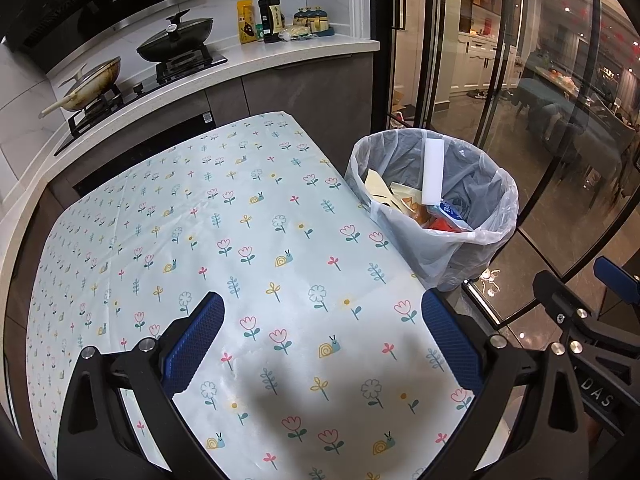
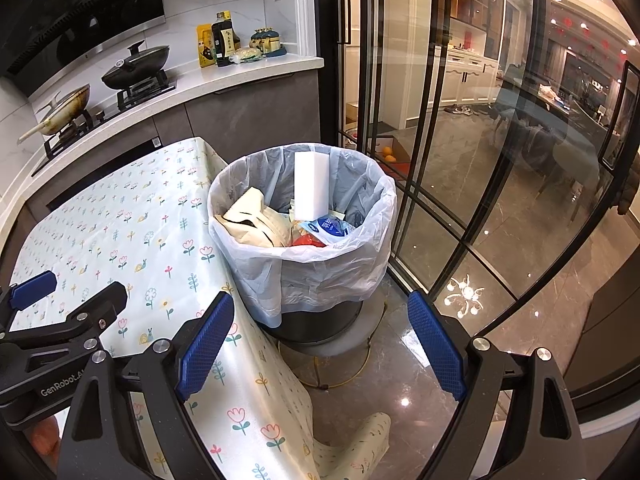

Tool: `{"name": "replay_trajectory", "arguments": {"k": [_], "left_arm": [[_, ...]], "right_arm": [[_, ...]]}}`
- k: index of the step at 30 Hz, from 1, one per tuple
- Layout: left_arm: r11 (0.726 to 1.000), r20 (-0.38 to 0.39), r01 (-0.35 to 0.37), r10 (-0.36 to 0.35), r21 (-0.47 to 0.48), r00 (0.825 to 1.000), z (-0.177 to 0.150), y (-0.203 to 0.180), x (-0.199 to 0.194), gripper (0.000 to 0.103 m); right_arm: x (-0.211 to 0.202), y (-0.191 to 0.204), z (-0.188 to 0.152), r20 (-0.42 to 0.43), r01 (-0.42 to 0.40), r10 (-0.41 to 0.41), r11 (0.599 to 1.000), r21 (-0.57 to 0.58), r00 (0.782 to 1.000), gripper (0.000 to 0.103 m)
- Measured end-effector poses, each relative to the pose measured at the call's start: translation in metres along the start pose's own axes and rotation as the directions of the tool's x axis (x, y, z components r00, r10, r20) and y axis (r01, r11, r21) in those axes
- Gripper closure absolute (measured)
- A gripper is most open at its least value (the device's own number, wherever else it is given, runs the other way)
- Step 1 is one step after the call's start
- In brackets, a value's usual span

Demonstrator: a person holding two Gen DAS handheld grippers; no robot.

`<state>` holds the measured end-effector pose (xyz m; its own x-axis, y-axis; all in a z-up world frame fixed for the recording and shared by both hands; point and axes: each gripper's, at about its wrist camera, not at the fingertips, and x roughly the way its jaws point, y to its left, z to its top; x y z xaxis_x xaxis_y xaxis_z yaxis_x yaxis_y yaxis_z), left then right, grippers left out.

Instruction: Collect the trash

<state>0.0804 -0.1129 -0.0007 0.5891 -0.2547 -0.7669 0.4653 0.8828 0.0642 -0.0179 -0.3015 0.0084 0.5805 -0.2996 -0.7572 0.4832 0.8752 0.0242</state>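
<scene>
Now both grippers' fingers (image 1: 200,344) (image 2: 436,348) stand spread and empty, the trash (image 2: 276,216) in the bin (image 2: 304,272) ahead.

A gas hob (image 1: 132,96) is set into the white kitchen worktop (image 1: 280,54); a lidded black wok (image 1: 176,38) and an open pale pan (image 1: 90,84) are carried on it. Beyond the hob, a dark sauce bottle (image 1: 270,14) and a yellow packet (image 1: 246,22) are stood against the wall. Right of the hob, black-framed glass doors (image 2: 460,140) are seen.
</scene>
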Motion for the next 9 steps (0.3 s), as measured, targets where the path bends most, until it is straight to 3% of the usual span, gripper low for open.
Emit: {"name": "replay_trajectory", "arguments": {"k": [9], "left_arm": [[1.0, 0.016, 0.006, -0.006, -0.003, 1.0, 0.0011, -0.0017, 0.0012, 0.008]], "right_arm": [[0.0005, 0.0002, -0.0005, 0.0, 0.003, -0.003, 1.0, 0.0, 1.0, 0.018]]}}
